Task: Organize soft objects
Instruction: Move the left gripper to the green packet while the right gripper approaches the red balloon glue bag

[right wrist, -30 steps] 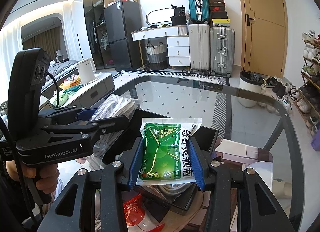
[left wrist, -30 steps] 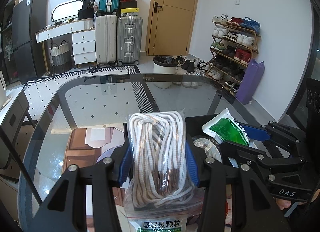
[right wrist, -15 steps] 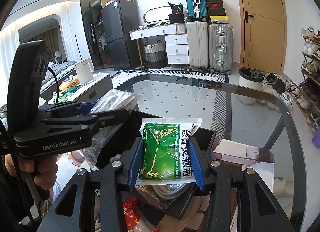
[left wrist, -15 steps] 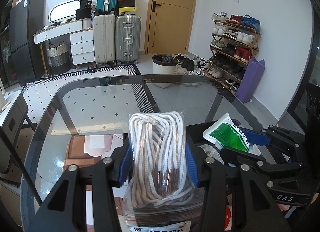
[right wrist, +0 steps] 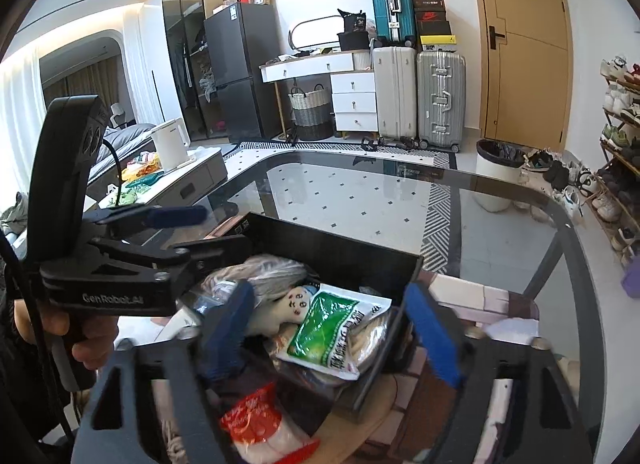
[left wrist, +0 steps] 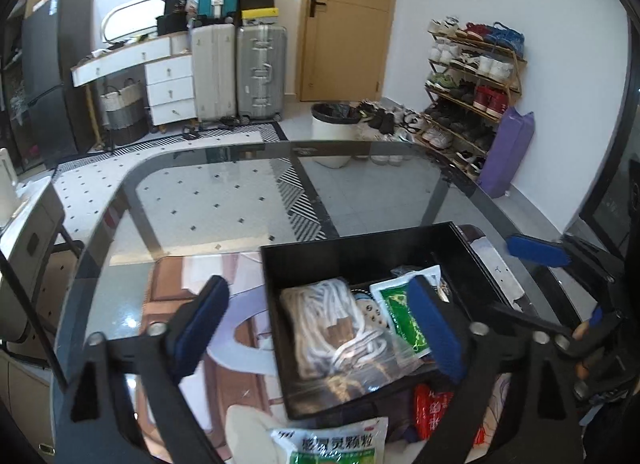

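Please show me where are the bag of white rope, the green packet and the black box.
bag of white rope (left wrist: 336,328): left wrist view, on the coiled rope.
green packet (right wrist: 326,328): right wrist view, on its green front.
black box (left wrist: 352,260): left wrist view, on the far inner wall.

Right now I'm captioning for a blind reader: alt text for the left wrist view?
A black bin on a glass table holds a bagged white rope and a green sachet; the left tool, jaws opening and empty, hangs above it.
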The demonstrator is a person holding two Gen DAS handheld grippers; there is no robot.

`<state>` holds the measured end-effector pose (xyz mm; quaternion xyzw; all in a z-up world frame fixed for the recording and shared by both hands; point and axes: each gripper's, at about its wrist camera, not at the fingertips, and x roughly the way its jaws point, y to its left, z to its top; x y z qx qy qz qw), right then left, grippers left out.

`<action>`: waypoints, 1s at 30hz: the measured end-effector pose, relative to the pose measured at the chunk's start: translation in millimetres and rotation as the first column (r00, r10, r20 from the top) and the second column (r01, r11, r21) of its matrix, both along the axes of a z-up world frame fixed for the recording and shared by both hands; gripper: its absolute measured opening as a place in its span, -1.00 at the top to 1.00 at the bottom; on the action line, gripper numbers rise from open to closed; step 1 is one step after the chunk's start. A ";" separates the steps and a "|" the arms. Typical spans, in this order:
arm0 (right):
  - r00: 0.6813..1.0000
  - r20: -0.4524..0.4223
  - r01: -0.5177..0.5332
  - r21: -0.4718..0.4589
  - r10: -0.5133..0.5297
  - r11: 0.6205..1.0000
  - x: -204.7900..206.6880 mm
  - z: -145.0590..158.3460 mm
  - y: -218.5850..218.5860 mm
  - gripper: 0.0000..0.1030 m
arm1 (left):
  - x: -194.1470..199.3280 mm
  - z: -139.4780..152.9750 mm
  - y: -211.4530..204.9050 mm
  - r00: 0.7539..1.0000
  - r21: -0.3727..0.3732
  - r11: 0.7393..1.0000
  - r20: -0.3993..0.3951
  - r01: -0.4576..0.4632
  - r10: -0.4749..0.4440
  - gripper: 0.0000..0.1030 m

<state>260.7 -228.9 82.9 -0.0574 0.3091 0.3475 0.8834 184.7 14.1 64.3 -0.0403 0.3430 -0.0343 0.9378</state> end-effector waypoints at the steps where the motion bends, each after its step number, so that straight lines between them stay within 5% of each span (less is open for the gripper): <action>1: 1.000 0.005 0.003 -0.003 -0.003 1.000 -4.4 0.4 -2.6 -0.92 | -3.9 1.0 1.6 1.000 0.002 1.000 0.004 -0.006 0.006 -0.87; 13: 0.999 -0.002 0.041 0.008 -0.041 0.999 -43.9 -6.6 -28.8 -0.98 | -44.8 4.0 2.5 0.998 0.082 0.996 0.064 -0.032 0.027 -1.00; 30: 0.999 -0.038 -0.003 -0.083 0.000 0.997 -66.1 -28.3 -23.8 -0.98 | -69.5 -21.4 16.4 0.997 0.065 0.995 0.039 -0.071 0.068 -1.00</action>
